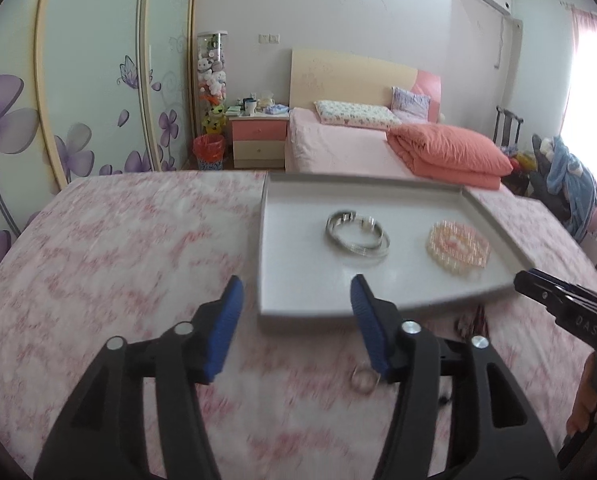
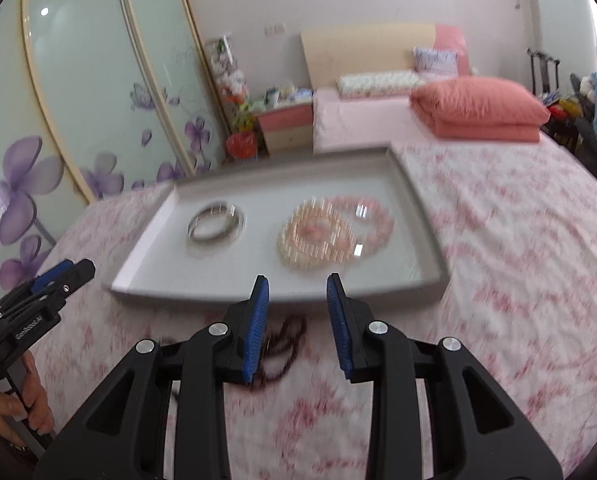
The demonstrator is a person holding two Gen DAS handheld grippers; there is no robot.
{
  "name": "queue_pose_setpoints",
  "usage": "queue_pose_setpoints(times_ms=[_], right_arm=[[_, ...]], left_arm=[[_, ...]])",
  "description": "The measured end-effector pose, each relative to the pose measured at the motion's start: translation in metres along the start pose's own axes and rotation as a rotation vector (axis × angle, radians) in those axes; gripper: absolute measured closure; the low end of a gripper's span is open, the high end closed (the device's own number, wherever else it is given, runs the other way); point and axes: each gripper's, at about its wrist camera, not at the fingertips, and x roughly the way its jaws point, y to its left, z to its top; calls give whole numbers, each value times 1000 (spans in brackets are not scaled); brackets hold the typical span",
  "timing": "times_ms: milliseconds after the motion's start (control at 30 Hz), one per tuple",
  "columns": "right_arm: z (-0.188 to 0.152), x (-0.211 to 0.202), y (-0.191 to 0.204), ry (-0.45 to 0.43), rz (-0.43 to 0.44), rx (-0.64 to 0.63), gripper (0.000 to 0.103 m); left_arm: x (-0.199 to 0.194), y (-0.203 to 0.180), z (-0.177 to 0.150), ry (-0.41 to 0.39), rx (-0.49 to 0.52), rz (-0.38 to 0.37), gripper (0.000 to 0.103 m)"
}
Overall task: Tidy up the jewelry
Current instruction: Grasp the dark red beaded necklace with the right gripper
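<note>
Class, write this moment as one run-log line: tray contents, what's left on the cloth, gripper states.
tray: bangles, pearl beads | cloth: ring, dark beads | left gripper: open, empty | right gripper: open, empty

Left tool [image 1: 296, 292] gapes empty; right tool [image 2: 297, 289] narrower, empty.

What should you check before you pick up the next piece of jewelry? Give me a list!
1. Left hand-held gripper open with nothing between its pads: ok.
2. Right hand-held gripper holding nothing: ok, the gap between its pads is bare.
3. Tray lying flat on the bed cover: ok.
4. Room left in the tray: ok, the silver bangles and pink bead bracelets leave bare floor.
5. Jewelry still outside the tray: not ok, a small ring and a dark bead string lie on the cover.
6. Dark bead string lined up between the right pads: cannot tell, the left finger hides part of it.
</note>
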Motion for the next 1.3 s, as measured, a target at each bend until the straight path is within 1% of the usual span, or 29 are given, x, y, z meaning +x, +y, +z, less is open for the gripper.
queue_pose_setpoints(times_ms=[33,133,233,267,300,333,433,500,533,567,600,633,667,700,767,833,933,967,1033,1133,1300], right_arm=[[-4,5,2,23,5,-2,71],[-10,13,10,62,7,-10,71],[-12,22,17,95,2,-12,71],[-11,25,19,103,-7,-12,68],[-10,27,20,108,-16,-14,63],[-10,31,21,118,-32,-18,61],[-15,37,23,145,-58,-30,60],[-17,39,23,151,-60,-40,60],[-19,38,25,148,-71,-58,61],[-20,37,27,147,-80,-77,66],[-22,35,28,147,-75,-87,73],[-25,32,29,153,-65,-95,77],[-26,31,29,156,-64,-107,83],[-28,30,30,163,-72,-125,87],[-32,25,29,153,-101,-160,88],[-33,22,23,147,-138,-168,90],[-28,19,-1,138,-192,-114,90],[-26,17,-12,130,-227,-91,90],[-23,16,-26,118,-267,-62,90],[-23,13,-39,115,-260,-26,90],[-24,13,-38,116,-268,-39,90]], left_arm=[[-2,1,-6,7,13,5,42],[-4,5,-18,26,33,14,39],[-5,11,-24,40,28,14,36],[-5,12,-25,43,24,14,36],[-5,13,-25,44,21,14,36],[-5,14,-26,46,18,13,36],[-4,15,-27,50,17,8,35],[-4,13,-28,53,22,3,35],[-4,12,-28,55,25,0,35],[-4,11,-29,57,29,-1,35],[-3,9,-29,61,35,-3,35],[-2,8,-29,65,39,-4,35],[-1,6,-30,71,45,-7,35],[-1,5,-31,75,52,-8,35],[0,2,-32,84,67,-11,35],[2,-1,-33,95,84,-17,34],[3,-5,-36,110,107,-22,33],[4,-7,-37,118,117,-28,33],[6,-10,-40,131,132,-36,33],[9,-15,-43,154,157,-51,33],[16,-26,-49,198,210,-61,34]])
